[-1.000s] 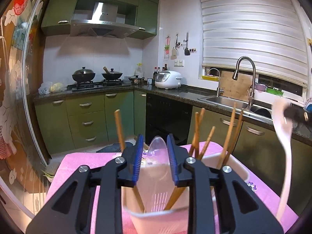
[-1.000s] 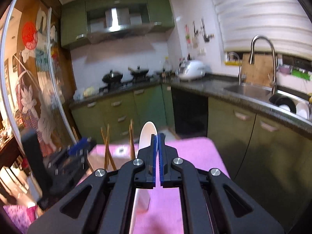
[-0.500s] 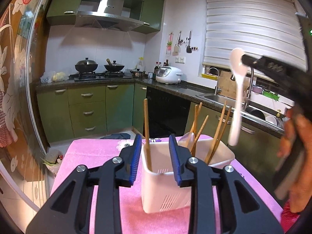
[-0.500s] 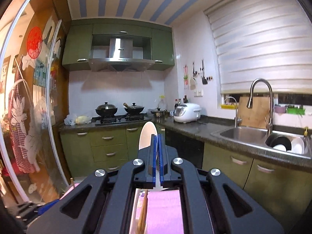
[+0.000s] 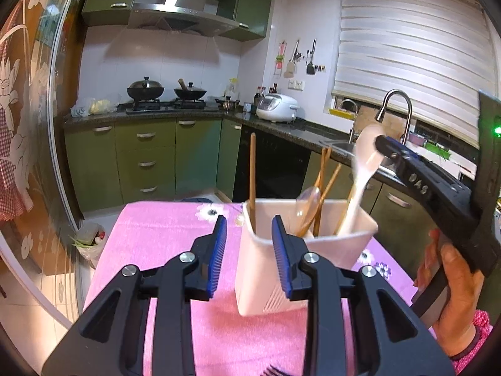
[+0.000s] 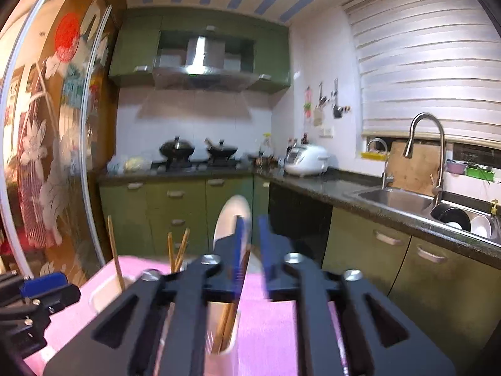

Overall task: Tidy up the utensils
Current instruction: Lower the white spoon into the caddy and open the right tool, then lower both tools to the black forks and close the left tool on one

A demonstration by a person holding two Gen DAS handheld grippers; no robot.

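The step in hand looks like dropping a spoon into the white holder (image 5: 300, 250), which stands on the pink-clothed table (image 5: 162, 235) and serves as the landmark here. Inside the holder stand several wooden chopsticks (image 5: 252, 181), a clear spoon (image 5: 308, 200) leaning among them, and the white spoon (image 5: 363, 175), whose handle is already down inside the holder's right side while its bowl sticks up above the rim.

The right gripper (image 6: 250, 244) sits above and to the right of the holder, carried by a hand (image 5: 451, 288). Its jaws are opening; in its own view a gap shows between the blue pads, and the white spoon's bowl stands just ahead of the left pad, motion-blurred. Whether the pads are touching the spoon is hard to tell, but they appear to have let it go.

The left gripper (image 5: 247, 250) is in front of the holder, its jaws apart and opening with nothing between them; its right finger overlaps the holder's near-left corner, and I cannot tell if it touches.

Next, I judge, the right gripper needs to lift clear of the spoon's bowl without tipping the holder, then go for another loose utensil; a fork's tines (image 5: 275, 371) peek in just below the holder at the near edge.
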